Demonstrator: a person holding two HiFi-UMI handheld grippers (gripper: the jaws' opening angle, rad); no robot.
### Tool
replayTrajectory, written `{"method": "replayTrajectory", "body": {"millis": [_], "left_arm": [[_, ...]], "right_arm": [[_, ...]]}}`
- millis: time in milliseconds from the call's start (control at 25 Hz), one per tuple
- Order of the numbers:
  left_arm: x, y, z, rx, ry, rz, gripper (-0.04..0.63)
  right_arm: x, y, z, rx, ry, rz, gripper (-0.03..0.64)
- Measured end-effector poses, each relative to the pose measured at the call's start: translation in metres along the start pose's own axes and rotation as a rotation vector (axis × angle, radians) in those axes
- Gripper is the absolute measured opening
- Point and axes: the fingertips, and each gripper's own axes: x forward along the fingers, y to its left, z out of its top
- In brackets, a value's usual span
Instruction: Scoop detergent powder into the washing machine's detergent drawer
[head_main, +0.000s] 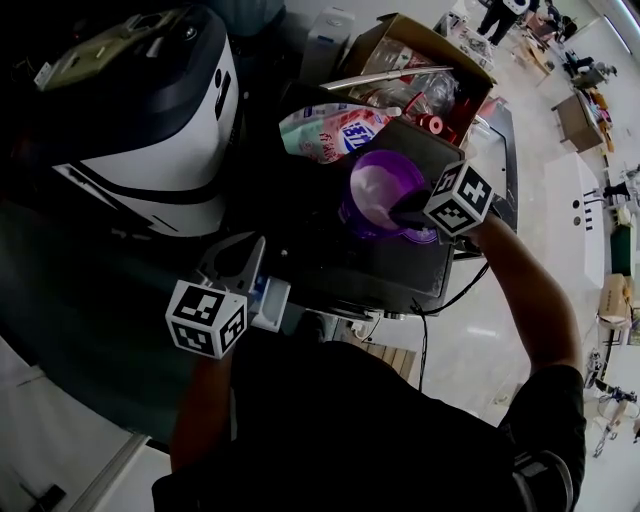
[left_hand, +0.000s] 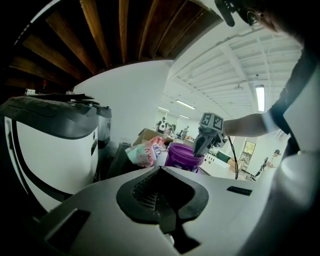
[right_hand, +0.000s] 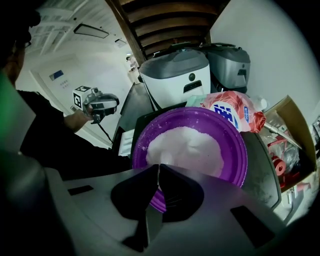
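On top of the dark washing machine (head_main: 380, 270), one cardboard box (head_main: 385, 35) sits at the back, and two white-and-black appliances (right_hand: 175, 75) stand beside it. In front is one purple bowl (right_hand: 240, 150) heaped with white detergent powder (right_hand: 185, 147), with one pink detergent bag (right_hand: 232, 112) just behind. Two grippers are in play: the right gripper (right_hand: 157, 167) hangs over the bowl, jaws clamped on a thin grey handle (right_hand: 152, 225). The left gripper (left_hand: 160, 169), jaws together and empty, sits by the pale detergent drawer (head_main: 270, 300).

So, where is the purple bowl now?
Head view, right of centre: the purple bowl sits beside the pink detergent bag, under the right gripper.
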Motion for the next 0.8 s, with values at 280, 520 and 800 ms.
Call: {"method": "replayTrajectory", "body": {"millis": [280, 520, 800], "left_arm": [[-0.002, -0.004, -0.008, -0.011, 0.004, 0.004, 0.008], [0.003, -0.018, -0.014, -0.008, 0.018, -0.013, 0.008], [0.007, -0.030, -0.018, -0.005, 0.024, -0.022, 0.008]], "right_arm": [[-0.005, 0.002, 0.005, 0.098, -0.051, 0.071, 0.021], [-0.008, 0.009, 0.014, 0.150, -0.104, 0.138, 0.021], [-0.018, 0.004, 0.025, 0.257, -0.243, 0.172, 0.021]]}}
